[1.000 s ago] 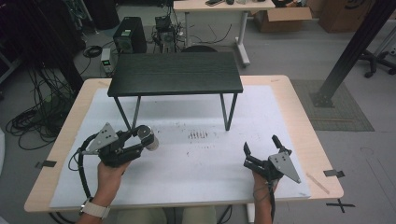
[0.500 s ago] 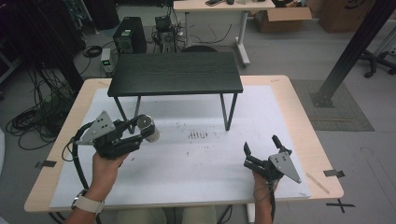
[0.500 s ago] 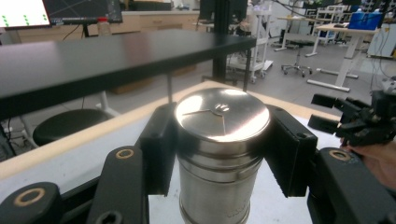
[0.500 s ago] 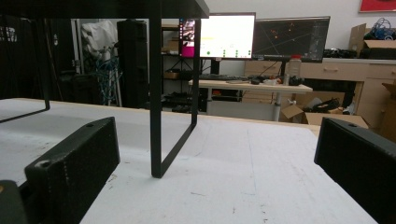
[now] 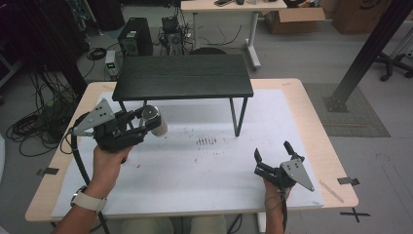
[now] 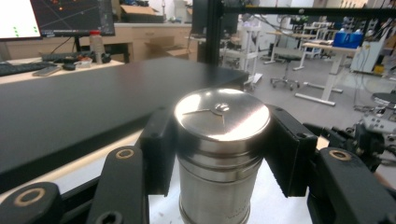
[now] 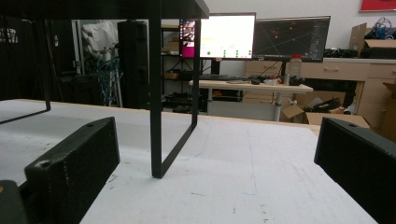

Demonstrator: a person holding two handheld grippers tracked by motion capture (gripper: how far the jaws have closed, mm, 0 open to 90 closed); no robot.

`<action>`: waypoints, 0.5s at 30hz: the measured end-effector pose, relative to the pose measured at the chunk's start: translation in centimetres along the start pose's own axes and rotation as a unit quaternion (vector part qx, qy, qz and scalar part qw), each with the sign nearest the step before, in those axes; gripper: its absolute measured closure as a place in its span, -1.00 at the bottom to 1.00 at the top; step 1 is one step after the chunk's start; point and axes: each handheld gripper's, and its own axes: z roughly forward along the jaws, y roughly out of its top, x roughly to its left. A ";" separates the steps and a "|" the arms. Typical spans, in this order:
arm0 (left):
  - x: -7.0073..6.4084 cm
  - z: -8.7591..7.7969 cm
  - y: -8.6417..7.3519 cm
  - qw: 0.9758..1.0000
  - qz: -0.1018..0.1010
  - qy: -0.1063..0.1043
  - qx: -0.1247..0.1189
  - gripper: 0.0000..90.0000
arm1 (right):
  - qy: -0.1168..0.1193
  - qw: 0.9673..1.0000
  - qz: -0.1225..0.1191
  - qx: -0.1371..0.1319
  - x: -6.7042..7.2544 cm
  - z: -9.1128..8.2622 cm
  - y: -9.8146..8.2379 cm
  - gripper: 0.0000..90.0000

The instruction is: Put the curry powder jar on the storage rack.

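A steel canister (image 5: 156,120) (image 6: 218,154) with a shiny lid hangs above the white table mat, clamped upright between the jaws of my left gripper (image 5: 147,123) (image 6: 219,149). It is held near the front left leg of the black shelf (image 5: 182,76) (image 6: 88,102), about level with the shelf's top. My right gripper (image 5: 272,156) rests low on the mat at the front right, jaws open and empty. In the right gripper view its two black fingers (image 7: 74,163) frame the shelf's leg (image 7: 156,93).
The black shelf stands on thin metal legs at the back middle of the table (image 5: 311,122). Dark scuff marks (image 5: 207,141) dot the mat's centre. Cables and a computer tower (image 5: 134,36) lie on the floor beyond the table.
My left gripper has lifted the canister off the mat and carried it up toward the shelf's front left corner. The right gripper has stayed where it was.
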 end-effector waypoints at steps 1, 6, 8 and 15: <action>0.1 0.1 0.3 1.000 -0.003 -0.003 -0.003 0.09 | 0.000 1.000 0.000 0.000 0.0 0.0 0.0 -1.00; 0.5 0.5 1.5 1.000 -0.011 -0.012 -0.013 0.09 | 0.000 1.000 0.000 0.000 0.0 0.0 0.0 -1.00; 0.6 0.7 2.0 1.000 -0.006 -0.012 -0.012 0.09 | 0.000 1.000 0.001 0.000 0.0 0.0 0.0 -1.00; 1.1 1.4 4.0 1.000 0.003 -0.015 -0.011 0.09 | 0.000 1.000 0.001 0.000 0.0 0.0 0.0 -1.00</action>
